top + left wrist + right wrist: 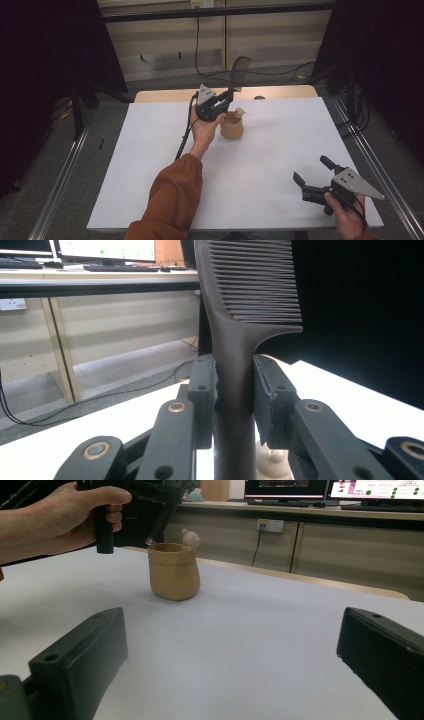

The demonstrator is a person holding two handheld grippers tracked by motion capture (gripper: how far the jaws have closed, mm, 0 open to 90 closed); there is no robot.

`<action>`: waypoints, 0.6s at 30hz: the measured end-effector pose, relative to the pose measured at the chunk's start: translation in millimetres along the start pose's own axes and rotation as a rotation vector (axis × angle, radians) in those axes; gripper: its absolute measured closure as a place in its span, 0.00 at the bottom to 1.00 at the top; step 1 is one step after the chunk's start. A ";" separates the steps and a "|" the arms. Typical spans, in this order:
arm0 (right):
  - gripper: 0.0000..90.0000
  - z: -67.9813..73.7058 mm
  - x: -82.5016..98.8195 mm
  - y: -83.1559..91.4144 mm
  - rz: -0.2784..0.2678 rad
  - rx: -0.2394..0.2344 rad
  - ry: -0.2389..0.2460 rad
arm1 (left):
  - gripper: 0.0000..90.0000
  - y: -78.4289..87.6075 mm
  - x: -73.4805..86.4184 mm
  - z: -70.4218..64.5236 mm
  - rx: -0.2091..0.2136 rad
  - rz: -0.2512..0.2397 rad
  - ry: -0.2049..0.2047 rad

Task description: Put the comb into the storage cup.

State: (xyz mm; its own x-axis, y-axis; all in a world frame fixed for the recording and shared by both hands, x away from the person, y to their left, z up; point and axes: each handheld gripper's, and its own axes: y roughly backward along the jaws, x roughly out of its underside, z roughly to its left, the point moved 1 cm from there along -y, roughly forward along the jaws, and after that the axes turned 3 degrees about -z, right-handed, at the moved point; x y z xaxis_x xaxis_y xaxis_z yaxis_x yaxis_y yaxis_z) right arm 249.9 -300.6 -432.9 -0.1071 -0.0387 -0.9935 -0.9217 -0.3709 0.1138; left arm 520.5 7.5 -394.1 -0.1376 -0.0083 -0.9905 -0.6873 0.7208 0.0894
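My left gripper [227,95] is shut on the handle of a dark brown comb [238,71], which stands upright with its teeth at the top. In the left gripper view the comb [235,340] rises between the two pads [202,390], its handle end just above a tan pot [232,127]. A small pale figure [240,112] sticks up from the pot's rim. In the right gripper view the pot [174,571] sits mid-table with the comb's handle tip [159,527] slanting toward its mouth. My right gripper [312,171] is held open near the front right corner, nothing between its jaws.
The white table top [150,165] ends in a wooden strip [165,95] at the far side. Metal rails [65,170] run along both sides. Cables [270,72] lie on the floor behind, and desks with monitors [310,490] stand beyond the table.
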 end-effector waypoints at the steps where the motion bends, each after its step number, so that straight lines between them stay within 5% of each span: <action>1: 0.00 0.0 0.0 0.0 -0.001 0.000 0.002 | 0.80 -1.2 0.7 0.7 0.004 0.005 0.001; 18: 0.00 0.6 -0.1 0.8 -0.001 -0.006 0.001 | 0.80 -7.2 14.3 -6.7 0.043 0.063 -0.027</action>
State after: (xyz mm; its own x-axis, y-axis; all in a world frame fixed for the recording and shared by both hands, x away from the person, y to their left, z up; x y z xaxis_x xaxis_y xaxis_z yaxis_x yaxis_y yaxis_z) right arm 248.9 -300.4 -432.7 -0.1058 -0.0397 -0.9936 -0.9196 -0.3763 0.1129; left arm 518.8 -2.5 -408.2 -0.1597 0.0566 -0.9855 -0.6467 0.7483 0.1477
